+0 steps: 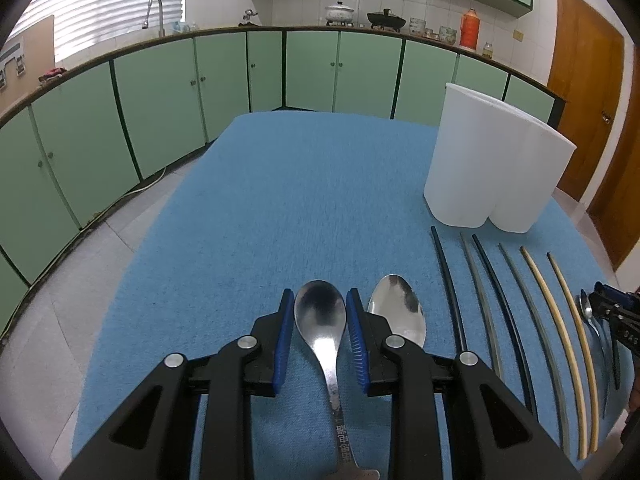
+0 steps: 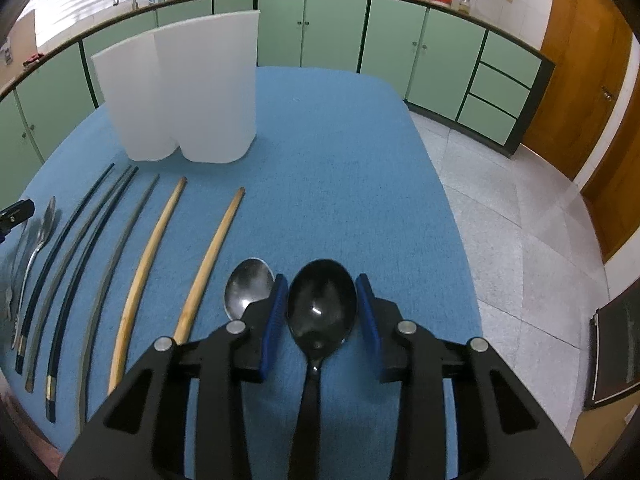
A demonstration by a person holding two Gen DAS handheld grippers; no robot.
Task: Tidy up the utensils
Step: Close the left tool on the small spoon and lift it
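Currently both claws are held open, nothing gripped: left gripper (image 1: pixel 317 334) straddles a steel spoon (image 1: pixel 321 316), right gripper (image 2: pixel 322 322) a black spoon (image 2: pixel 322 308). Thin handles may slip or pivot when closed upon.

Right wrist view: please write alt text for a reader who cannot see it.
The open right gripper straddles a black spoon lying on a blue tablecloth, jaws either side of its bowl. To its left lie a steel spoon and six chopsticks in a row, with a white two-compartment holder standing behind them.
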